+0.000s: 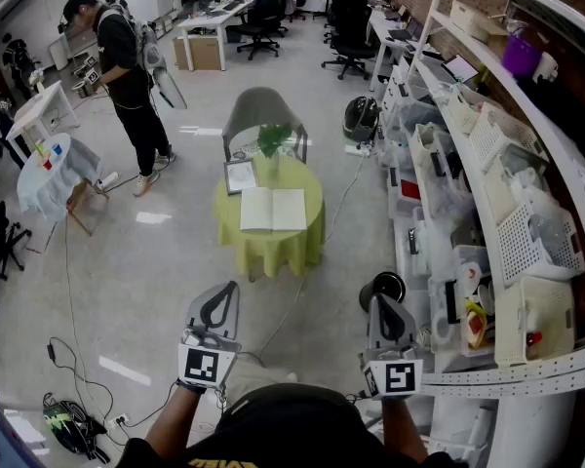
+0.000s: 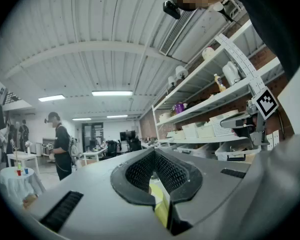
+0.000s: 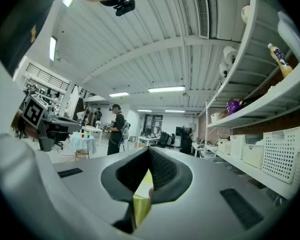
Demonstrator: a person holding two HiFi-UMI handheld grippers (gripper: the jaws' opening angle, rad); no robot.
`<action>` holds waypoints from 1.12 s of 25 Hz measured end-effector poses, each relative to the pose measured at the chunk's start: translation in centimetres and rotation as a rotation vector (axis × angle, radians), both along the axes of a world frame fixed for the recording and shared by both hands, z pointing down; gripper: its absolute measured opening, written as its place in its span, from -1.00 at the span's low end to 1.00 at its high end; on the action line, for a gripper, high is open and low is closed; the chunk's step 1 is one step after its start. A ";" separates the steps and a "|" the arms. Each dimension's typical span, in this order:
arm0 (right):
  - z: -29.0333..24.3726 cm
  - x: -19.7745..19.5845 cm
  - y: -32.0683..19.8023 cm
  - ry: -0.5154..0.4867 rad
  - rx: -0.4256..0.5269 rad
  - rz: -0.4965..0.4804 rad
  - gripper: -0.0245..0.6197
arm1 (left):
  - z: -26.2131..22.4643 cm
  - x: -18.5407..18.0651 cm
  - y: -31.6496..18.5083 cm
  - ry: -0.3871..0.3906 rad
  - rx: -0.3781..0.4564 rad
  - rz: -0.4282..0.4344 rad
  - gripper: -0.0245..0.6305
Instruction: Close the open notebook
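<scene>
The open notebook lies flat with both white pages up on a round table under a yellow-green cloth, some way ahead of me across the floor. Both grippers hang low at the bottom of the head view, well short of the table and touching nothing. My left gripper has its jaws meeting at the tips, with nothing in them; in its own view the gripper points level toward the table, whose yellow cloth shows through the gap. My right gripper is shut and empty too.
A framed picture and a potted plant share the table, with a grey chair behind. Long shelves of white bins line the right side. A person stands at left near a small white-clothed table. Cables trail over the floor.
</scene>
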State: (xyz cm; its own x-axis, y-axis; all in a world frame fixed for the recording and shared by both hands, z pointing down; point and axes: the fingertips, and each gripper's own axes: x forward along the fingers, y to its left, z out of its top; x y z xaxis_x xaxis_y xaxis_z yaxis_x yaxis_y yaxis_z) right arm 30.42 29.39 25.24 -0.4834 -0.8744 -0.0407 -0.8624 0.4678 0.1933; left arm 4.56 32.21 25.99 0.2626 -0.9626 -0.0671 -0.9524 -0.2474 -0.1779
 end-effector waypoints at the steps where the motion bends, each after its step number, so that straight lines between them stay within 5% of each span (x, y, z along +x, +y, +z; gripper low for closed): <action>1: -0.1 -0.2 0.0 0.003 0.001 -0.004 -0.92 | 0.0 -0.1 0.1 0.005 0.000 0.000 -0.87; 28: -0.5 -1.9 -1.0 0.008 0.028 -0.011 -0.92 | 1.1 -1.4 0.7 0.011 -0.009 -0.039 -0.87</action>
State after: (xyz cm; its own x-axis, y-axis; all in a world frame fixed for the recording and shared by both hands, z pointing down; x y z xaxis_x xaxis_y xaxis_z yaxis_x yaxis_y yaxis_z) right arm 28.54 28.35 24.71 -0.4931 -0.8679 -0.0610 -0.8559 0.4713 0.2130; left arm 3.17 32.95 27.09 0.2245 -0.9725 -0.0615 -0.9632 -0.2119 -0.1656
